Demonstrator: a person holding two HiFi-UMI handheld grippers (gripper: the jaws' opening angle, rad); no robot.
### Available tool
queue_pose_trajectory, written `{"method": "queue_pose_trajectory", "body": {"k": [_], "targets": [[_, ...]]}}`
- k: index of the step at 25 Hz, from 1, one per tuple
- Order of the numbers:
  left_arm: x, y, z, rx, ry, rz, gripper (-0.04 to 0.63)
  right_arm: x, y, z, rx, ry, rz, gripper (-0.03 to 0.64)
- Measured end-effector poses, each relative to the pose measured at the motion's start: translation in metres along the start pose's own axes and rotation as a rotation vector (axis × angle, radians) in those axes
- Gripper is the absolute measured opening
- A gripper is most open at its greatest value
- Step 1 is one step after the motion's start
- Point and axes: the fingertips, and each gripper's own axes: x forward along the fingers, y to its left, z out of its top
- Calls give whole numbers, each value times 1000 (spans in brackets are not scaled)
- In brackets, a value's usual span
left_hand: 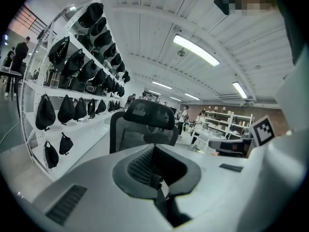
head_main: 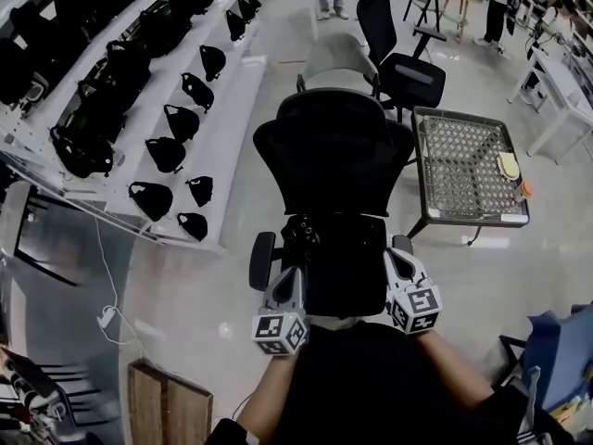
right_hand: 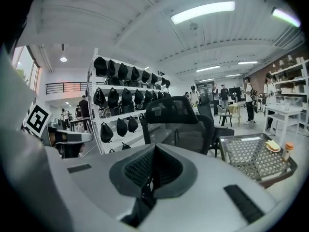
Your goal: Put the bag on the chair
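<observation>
A black mesh office chair stands right in front of me, its armrests toward me. It also shows past the jaws in the left gripper view and the right gripper view. My left gripper and right gripper hover side by side at the seat's near edge. Both are shut, each pinching a black strap of the bag: has a small white tag, hangs from the right jaws. The bag's body is a dark mass between the grippers, hard to separate from the black seat.
White shelves with several black bags run along the left. A metal mesh table stands to the chair's right. Two more chairs stand behind it. A wooden crate lies at lower left. People stand far off.
</observation>
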Motion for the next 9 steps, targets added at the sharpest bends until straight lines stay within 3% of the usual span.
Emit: {"method": "queue_pose_trajectory", "body": {"k": [9], "targets": [[-24,49,-3,-16,37,-18,12,18,53,-11,-27,43,-10,-1]]}}
